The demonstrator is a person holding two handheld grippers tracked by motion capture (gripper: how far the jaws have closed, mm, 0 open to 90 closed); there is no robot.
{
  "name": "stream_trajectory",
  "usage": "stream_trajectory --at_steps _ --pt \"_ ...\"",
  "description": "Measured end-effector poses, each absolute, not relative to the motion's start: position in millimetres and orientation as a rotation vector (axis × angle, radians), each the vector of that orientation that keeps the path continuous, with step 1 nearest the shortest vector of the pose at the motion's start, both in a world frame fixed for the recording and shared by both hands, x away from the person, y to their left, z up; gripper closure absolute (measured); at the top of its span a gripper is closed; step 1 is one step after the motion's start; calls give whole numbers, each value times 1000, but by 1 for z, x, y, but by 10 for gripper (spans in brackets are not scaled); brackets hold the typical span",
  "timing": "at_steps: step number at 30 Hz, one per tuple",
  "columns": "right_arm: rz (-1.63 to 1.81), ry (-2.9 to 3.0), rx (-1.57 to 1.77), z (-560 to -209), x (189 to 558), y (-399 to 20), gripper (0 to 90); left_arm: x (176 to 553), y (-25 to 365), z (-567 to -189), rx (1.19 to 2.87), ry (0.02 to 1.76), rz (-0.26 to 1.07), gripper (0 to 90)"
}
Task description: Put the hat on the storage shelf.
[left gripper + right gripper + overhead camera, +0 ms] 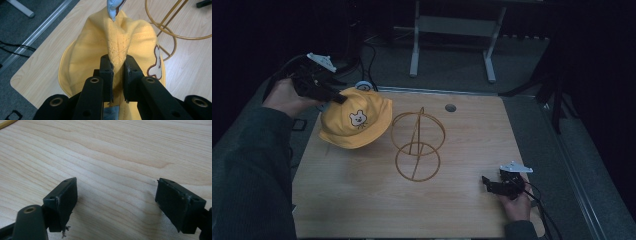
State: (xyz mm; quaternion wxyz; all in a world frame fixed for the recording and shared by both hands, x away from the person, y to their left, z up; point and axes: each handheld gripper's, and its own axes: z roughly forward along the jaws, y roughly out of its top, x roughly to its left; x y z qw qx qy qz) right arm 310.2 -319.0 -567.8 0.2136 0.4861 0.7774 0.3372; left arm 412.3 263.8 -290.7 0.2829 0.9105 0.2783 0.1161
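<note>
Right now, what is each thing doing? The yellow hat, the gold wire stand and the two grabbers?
Yellow hat: pinched at its crown, fabric bunched up, beside the stand, not on it.
Gold wire stand: upright on the table, nothing on it.
Left gripper: shut on the hat.
Right gripper: open, holding nothing, low over bare wood.

Dark ribbed sleeve (247,165) on person's left arm. Left gripper (118,66): black jaws, brass-ringed screw holes, grey three-cornered plate on top, black cable behind. Right gripper (116,200): black rectangular pads with small screw holes, same grey plate, black cable trailing.
</note>
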Motion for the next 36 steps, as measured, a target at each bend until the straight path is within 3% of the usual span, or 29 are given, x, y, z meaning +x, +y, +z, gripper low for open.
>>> stream_trajectory --at_steps 36 --pt "935 2159 1349 -568 310 -319 179 396 270 -265 2400 656 318 798"
